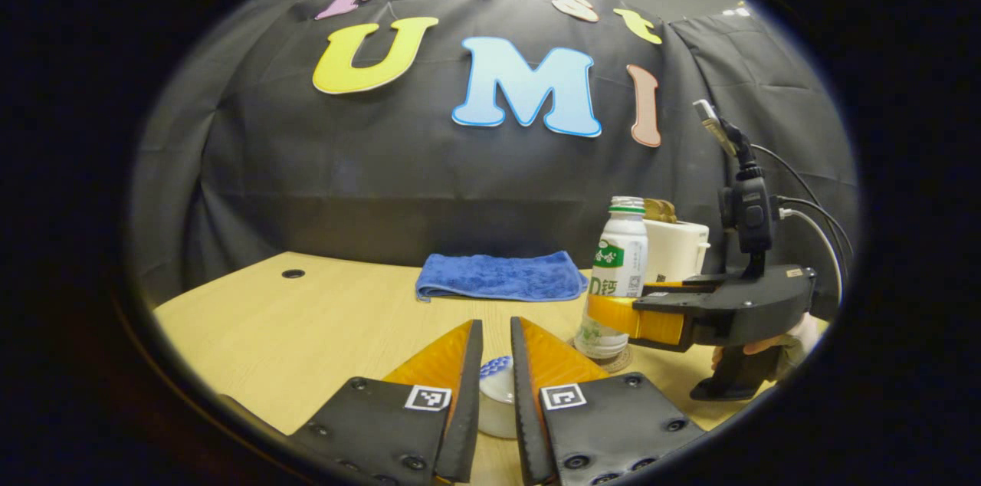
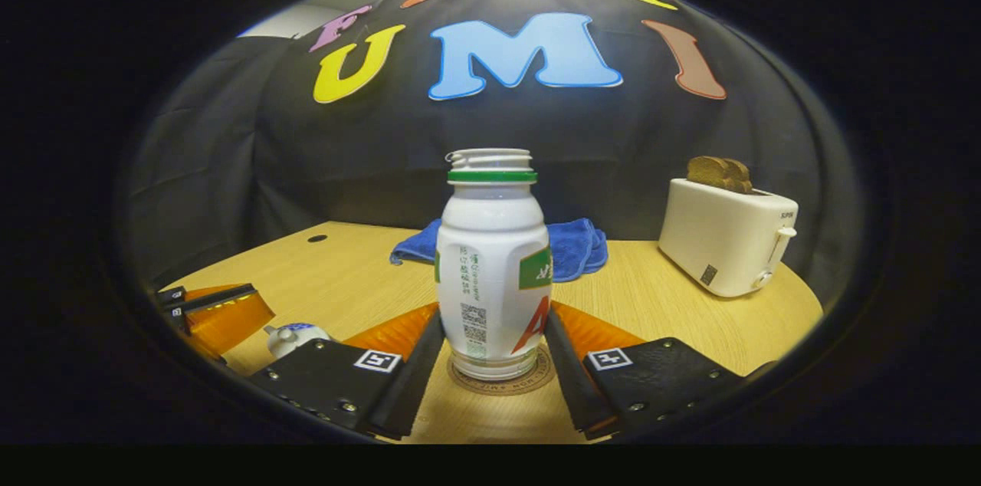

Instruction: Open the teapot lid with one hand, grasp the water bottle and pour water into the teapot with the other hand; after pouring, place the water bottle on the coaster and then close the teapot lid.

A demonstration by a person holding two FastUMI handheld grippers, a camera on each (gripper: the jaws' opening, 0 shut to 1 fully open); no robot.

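Wooden table (image 2: 659,302): towel (image 2: 571,244), toaster (image 2: 724,244), coaster (image 2: 502,379)

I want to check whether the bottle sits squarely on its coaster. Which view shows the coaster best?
The right gripper view: the coaster lies right under the bottle, its round rim showing between the right claw's fingers. In the left gripper view only a sliver of it shows beside the bottle's base, far off to the side.
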